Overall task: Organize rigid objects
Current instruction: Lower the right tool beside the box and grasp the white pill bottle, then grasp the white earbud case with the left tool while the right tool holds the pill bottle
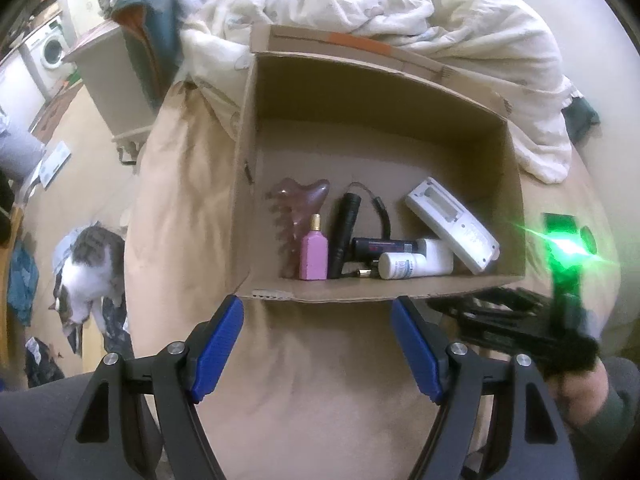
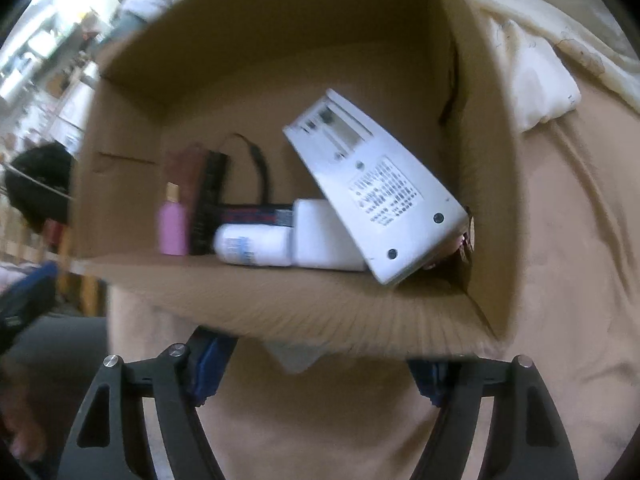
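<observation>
Your left claw (image 1: 318, 346) hangs apart and empty just before the cardboard box (image 1: 460, 116) on the bed (image 1: 180, 208). Your right claw (image 2: 316, 372) is apart too, tips tucked under the box's near wall. Inside, the white remote (image 2: 372, 184) leans on a white bottle (image 2: 254, 246) beside the pink bottle (image 1: 314, 250).

Cardboard box (image 1: 400, 120) was plain brown w/ an orange tape strip on its back flap. Inside: pink bottle (image 1: 314, 254) w/ gold cap, translucent pinkish comb-like piece (image 1: 296, 200), black flashlight (image 1: 346, 224), white bottle (image 1: 402, 266) w/ blue print, white remote (image 1: 452, 224) w/ grey label. Bedsheet (image 1: 304, 360) was beige, duvet (image 1: 400, 4) cream. Cat (image 1: 88, 276) was white w/ grey tabby stripes. Left gripper (image 1: 318, 344) pads were blue, arms black.
</observation>
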Tool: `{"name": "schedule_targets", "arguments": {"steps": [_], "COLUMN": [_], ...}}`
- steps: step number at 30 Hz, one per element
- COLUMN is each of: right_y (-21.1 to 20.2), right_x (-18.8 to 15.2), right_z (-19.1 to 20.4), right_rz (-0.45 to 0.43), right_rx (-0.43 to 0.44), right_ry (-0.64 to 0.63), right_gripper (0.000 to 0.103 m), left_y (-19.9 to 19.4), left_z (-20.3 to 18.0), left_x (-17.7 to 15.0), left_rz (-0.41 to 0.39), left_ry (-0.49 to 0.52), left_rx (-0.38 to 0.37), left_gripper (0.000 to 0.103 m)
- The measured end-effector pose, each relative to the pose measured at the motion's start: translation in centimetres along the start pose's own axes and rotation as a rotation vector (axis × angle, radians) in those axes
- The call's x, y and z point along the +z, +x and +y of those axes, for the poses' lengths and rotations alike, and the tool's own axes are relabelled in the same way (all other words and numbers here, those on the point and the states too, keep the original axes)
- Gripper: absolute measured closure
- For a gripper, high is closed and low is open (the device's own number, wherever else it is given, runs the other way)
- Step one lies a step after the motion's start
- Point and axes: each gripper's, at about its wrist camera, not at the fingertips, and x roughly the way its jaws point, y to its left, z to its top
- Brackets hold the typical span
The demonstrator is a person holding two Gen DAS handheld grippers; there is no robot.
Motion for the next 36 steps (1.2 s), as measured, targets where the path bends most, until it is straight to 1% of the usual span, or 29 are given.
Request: {"name": "schedule_targets", "arguments": {"steps": [2,4,5,6,10,15,16,18,20,22,26,28,31,33,36], "right_y": [0.9,1.5,1.4,1.2,0.8,-0.2,-0.8,-2.6,-5.0,-7.3,-11.9,-13.3,-13.9,-13.7,-12.8], "right_x": [0.1,0.2,0.1,0.1,-0.3,-1.3,-1.5,-1.8,-1.8,-1.8,-1.9,-1.9,-1.3,-0.8,-1.1], "right_z": [-0.4,-0.6,-0.6,-0.4,0.5,2.0,2.2,2.9,4.0,4.5,5.0,4.3,4.1,3.3,2.4], "right_rz": [0.016,0.029,0.024,0.015,0.033,0.070,0.072,0.072,0.038,-0.001,-0.146,-0.200,-0.266,-0.298,-0.328], "right_rx": [0.000,-0.007,-0.002,-0.010,-0.034,-0.038,-0.034,0.003,0.014,0.046,0.075,0.085,0.097,0.120,0.137], "right_ry": [0.011,0.017,0.013,0.004,-0.032,-0.076,-0.073,-0.069,-0.107,-0.122,-0.168,-0.151,-0.144,-0.136,-0.108], "right_gripper": [0.022,0.036,0.049,0.051,0.051,0.051,0.051,0.051,0.051,0.051,0.051,0.051,0.051,0.051,0.051], "left_y": [0.0,0.1,0.2,0.4,0.8,1.0,1.0,1.1,1.0,1.0,0.7,0.8,0.9,0.8,0.8], "left_z": [-0.2,-0.4,-0.4,-0.5,-0.7,-0.7,-0.6,-0.4,-0.4,-0.6,-0.9,-1.2,-1.9,-2.2,-2.6], "left_x": [-0.1,0.0,0.1,0.2,0.4,0.4,0.4,0.3,0.2,0.3,0.3,0.2,-0.1,-0.2,-0.5], "left_rz": [0.000,0.005,0.006,0.009,0.017,0.011,0.010,0.014,0.012,0.011,-0.010,-0.010,-0.015,-0.023,-0.044], "left_ry": [0.010,0.013,0.014,0.014,0.006,0.008,0.007,0.004,0.012,0.023,0.038,0.054,0.082,0.095,0.129], "left_rx": [0.000,-0.007,-0.006,-0.003,0.004,0.025,0.028,0.019,0.022,0.024,0.031,0.027,0.032,0.021,0.043], "left_gripper": [0.029,0.029,0.029,0.029,0.029,0.029,0.029,0.029,0.029,0.029,0.029,0.029,0.029,0.029,0.029]}}
